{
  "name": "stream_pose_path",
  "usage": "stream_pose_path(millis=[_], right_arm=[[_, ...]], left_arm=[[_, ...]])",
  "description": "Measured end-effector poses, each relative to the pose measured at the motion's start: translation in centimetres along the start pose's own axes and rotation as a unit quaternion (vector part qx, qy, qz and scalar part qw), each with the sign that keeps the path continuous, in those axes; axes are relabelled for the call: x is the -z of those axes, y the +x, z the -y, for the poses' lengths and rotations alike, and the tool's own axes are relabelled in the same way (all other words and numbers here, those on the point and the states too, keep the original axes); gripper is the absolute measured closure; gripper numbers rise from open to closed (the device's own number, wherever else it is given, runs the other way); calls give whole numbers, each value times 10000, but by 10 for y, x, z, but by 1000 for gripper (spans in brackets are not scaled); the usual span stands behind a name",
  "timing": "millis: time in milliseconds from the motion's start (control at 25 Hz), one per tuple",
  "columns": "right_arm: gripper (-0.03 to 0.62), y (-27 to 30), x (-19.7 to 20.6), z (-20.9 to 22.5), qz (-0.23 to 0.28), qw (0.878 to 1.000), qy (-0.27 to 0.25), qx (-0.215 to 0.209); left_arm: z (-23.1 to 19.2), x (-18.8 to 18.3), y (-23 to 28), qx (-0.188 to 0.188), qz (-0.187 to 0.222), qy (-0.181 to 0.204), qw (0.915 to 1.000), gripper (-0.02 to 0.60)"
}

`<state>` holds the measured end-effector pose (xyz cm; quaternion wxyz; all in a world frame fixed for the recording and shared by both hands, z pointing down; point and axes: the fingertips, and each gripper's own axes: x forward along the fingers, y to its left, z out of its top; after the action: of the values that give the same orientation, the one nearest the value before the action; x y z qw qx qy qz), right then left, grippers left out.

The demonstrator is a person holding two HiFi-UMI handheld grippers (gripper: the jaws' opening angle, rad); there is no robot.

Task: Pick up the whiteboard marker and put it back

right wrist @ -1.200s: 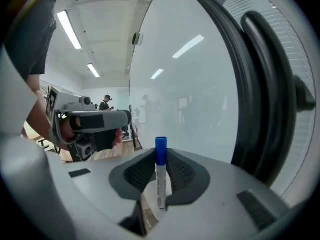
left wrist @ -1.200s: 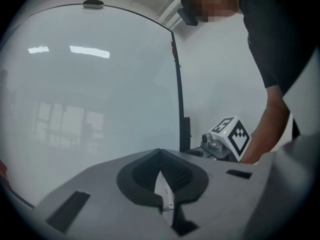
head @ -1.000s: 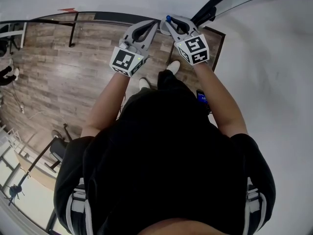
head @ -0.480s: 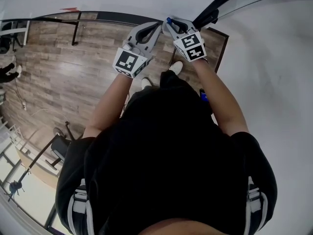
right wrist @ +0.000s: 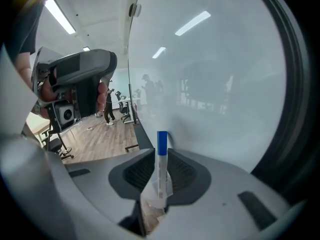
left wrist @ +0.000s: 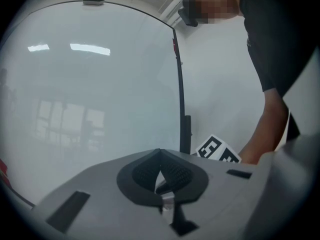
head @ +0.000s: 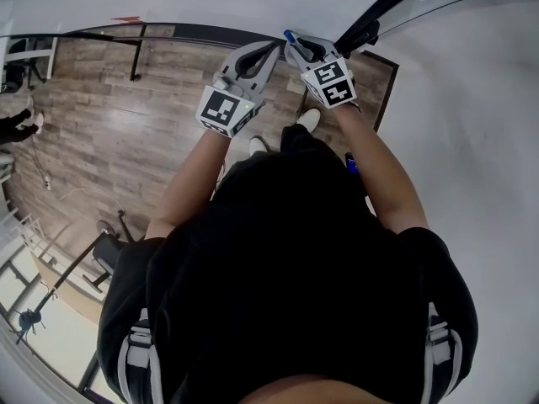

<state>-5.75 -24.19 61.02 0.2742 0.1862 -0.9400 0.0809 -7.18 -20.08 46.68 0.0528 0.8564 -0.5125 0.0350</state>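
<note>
**At the whiteboard [right wrist: 215,84]: marker between the right jaws, cap toward the board**

Facing the whiteboard's glossy surface, the right gripper [right wrist: 161,155] has the whiteboard marker [right wrist: 160,171] lengthwise between its jaws. The white barrel sits back in the throat and the blue cap [right wrist: 162,141] points at the board. Those jaws have just been opening. They stand narrow, and the pad tips lie against the barrel on either side with no gap that I can make out. The cap's end comes right up to the board, low down near its dark bottom edge [right wrist: 143,132]. Whether it touches the surface I cannot tell.

Just beside it, the left gripper [left wrist: 160,153] also points at the board, farther than the right one from the board's black upright frame [left wrist: 181,94]. Its jaws are closed tip to tip, with nothing between them.

Seen from the head view, both grippers are held out toward the base of the board above the wood floor [head: 126,124]. Their tag cubes [head: 328,82] are turned to the camera, and the right gripper is the one nearest the frame.
</note>
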Motion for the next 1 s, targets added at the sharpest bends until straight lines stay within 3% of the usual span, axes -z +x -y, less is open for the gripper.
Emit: stream_pose_path(millis=[1000], right_arm=[[526, -53, -52, -9, 768, 9955, 523, 202]], left_arm=[[-2, -27, -20, 316, 121, 42, 9994, 577]])
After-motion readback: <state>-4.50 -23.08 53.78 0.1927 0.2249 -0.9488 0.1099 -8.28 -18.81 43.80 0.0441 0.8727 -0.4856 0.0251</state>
